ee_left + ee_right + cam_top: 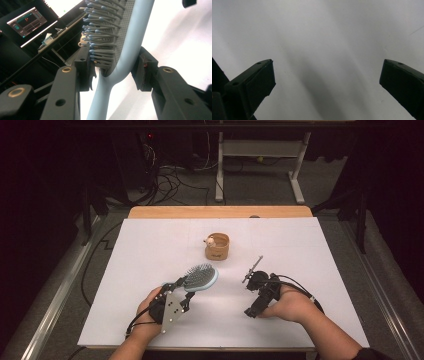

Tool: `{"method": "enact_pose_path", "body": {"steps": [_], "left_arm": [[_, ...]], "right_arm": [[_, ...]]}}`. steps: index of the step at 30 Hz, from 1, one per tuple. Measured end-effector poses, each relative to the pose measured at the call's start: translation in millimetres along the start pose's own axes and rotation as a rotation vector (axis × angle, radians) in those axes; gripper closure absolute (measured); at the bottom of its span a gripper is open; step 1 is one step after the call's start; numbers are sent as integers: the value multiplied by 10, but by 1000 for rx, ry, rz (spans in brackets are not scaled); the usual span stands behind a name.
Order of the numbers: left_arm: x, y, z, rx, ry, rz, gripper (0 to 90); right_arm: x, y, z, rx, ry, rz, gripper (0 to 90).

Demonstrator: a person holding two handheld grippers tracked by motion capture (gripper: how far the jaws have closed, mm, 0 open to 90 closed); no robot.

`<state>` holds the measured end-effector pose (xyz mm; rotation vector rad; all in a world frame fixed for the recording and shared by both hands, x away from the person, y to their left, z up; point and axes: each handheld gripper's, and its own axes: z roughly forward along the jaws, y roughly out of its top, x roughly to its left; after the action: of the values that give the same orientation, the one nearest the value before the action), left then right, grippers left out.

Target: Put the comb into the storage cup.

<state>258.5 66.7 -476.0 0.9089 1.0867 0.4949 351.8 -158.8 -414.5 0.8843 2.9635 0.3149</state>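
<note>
Hairbrush (130, 37) — handle and head cut off by the left gripper view's edges.

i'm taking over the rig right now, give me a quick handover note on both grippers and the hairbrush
Left gripper: shut on the hairbrush, gripping where the light blue handle meets the bristled head, brush held over the near left part of the white table.
Right gripper: jaws wide open, nothing between them, pointing down at bare table to the right of the brush.
Small wooden cup: stands farther back at mid table, with something small and pale at its rim.
Done: brush is picked up.
Left: likely to carry and set the brush down; where it should go cannot be told from here.
</note>
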Motion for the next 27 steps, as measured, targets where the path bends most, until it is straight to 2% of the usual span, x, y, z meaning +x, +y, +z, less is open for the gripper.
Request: {"method": "enact_pose_path", "body": {"steps": [2, 4, 6, 8, 9, 10, 11, 12, 17, 18, 19, 21, 23, 24, 27], "left_arm": [[-2, 35, 8, -2, 16, -41, 567], [8, 76, 14, -6, 15, -52, 567], [4, 129, 27, -21, 30, -96, 568], [10, 147, 26, -16, 28, -102, 569], [6, 164, 32, -23, 36, -127, 569], [32, 185, 38, -26, 27, -103, 569], [31, 192, 35, -18, 30, -116, 570], [45, 208, 39, -21, 27, -110, 570], [44, 303, 50, -27, 43, -193, 570], [45, 317, 48, -24, 43, -201, 570], [58, 331, 48, -21, 37, -195, 570], [65, 376, 53, -24, 50, -232, 570], [72, 392, 52, -20, 48, -238, 570], [77, 419, 56, -26, 55, -257, 570], [87, 447, 58, -26, 59, -272, 570]], "right_arm": [[-20, -34, 22, 3, -6, 8, 9], [-38, -68, 39, 3, -10, 18, 10], [-72, -115, 52, -8, -11, 33, 9], [-84, -131, 55, -11, -12, 37, 9], [-95, -144, 57, -11, -15, 39, 9], [-102, -158, 58, -15, -16, 44, 9], [-112, -172, 57, -21, -17, 46, 9], [-127, -199, 52, -28, -19, 51, 14], [-148, -252, 45, -49, -22, 59, 29], [-160, -266, 49, -53, -23, 56, 29], [-158, -278, 51, -55, -21, 72, 28], [-186, -319, 74, -59, -23, 80, 22], [-201, -347, 91, -60, -20, 96, 14], [-207, -360, 100, -59, -16, 103, 12], [-222, -386, 120, -53, -13, 104, 3]]}}
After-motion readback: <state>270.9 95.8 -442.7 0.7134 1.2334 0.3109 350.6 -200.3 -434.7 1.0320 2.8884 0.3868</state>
